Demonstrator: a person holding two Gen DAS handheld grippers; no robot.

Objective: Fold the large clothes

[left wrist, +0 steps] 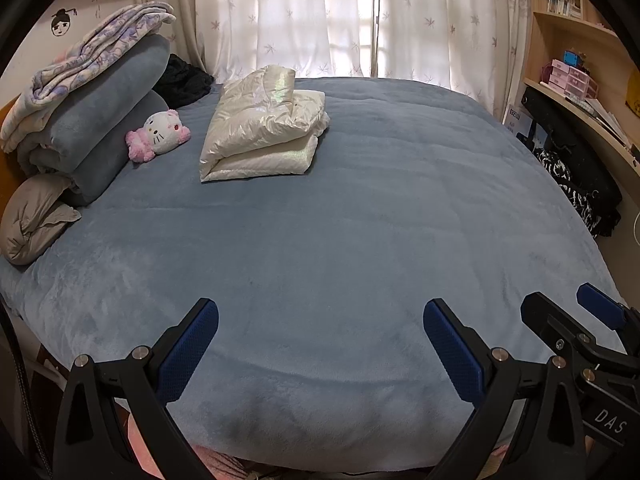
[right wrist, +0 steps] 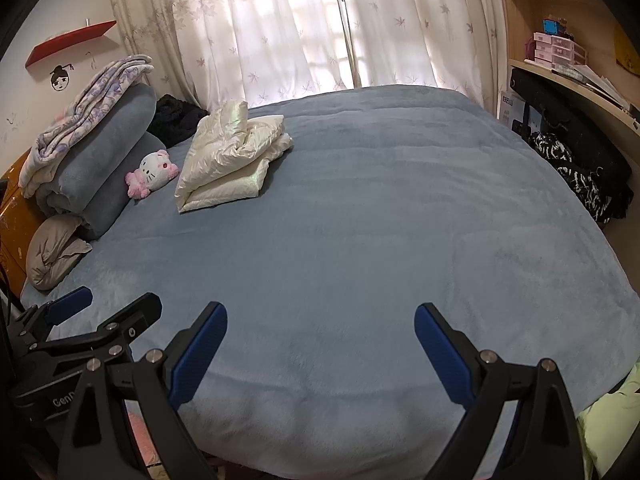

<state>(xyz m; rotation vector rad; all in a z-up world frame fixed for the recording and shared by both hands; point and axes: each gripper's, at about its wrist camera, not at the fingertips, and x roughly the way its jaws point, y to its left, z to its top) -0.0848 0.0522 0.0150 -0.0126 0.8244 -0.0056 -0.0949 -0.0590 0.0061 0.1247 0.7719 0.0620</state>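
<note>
A cream, shiny puffer jacket (left wrist: 264, 124) lies folded in a stack on the far left part of the blue bed (left wrist: 340, 220); it also shows in the right wrist view (right wrist: 230, 156). My left gripper (left wrist: 320, 320) is open and empty above the near edge of the bed. My right gripper (right wrist: 320, 324) is open and empty too, beside the left one. The right gripper shows at the right edge of the left wrist view (left wrist: 568, 308), and the left gripper at the left edge of the right wrist view (right wrist: 108, 304). Both are far from the jacket.
Rolled blue blankets with a floral quilt (left wrist: 96, 100), a grey pillow (left wrist: 32, 220), a Hello Kitty plush (left wrist: 160, 134) and a black garment (left wrist: 184, 80) line the bed's left side. Curtains hang behind. A desk with shelves and dark clothing (left wrist: 580, 184) stands right. A pale green cloth (right wrist: 608, 420) lies near right.
</note>
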